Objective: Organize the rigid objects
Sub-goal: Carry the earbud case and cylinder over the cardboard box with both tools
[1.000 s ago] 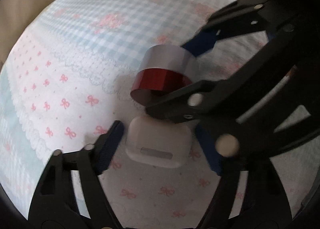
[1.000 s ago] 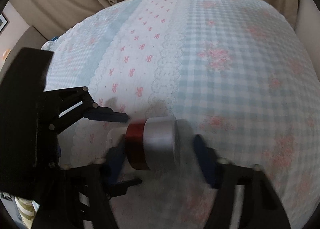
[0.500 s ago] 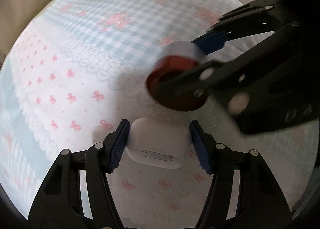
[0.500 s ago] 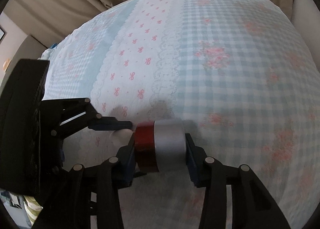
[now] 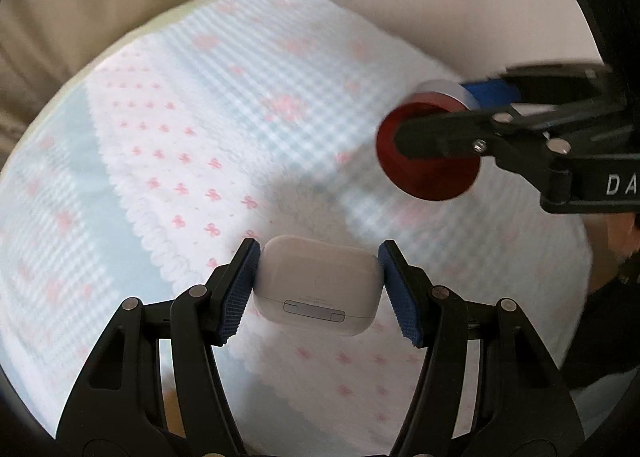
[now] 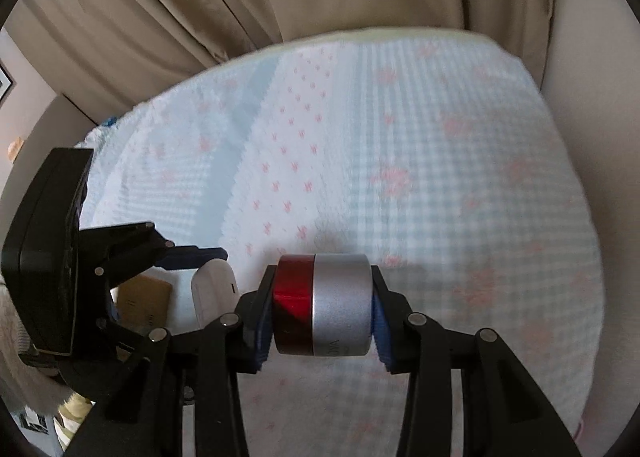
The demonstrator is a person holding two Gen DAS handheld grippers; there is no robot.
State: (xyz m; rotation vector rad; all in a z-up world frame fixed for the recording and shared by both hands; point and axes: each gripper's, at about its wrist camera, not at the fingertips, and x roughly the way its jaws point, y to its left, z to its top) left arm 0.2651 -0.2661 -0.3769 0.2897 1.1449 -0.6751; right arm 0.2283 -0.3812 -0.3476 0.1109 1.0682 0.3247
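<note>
Gripping white earbud case (image 5: pixel 318 284), left fingers (image 5: pixel 239 289) (blue pads); right fingers (image 6: pixel 378 317) clamp red-silver cylinder (image 6: pixel 323 304).

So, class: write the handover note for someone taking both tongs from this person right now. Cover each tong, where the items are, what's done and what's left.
Left tongs: shut on the white earbud case, pads on its two ends, clear of the bedspread.
Right tongs: shut on the red-and-silver cylinder, gripped across its flat ends, also off the cloth.
Done: both items grasped and in the air, side by side but apart.
Left: carry each to its place and set it down. No tray or box shows in either view, so the destination cannot be told from here.
</note>
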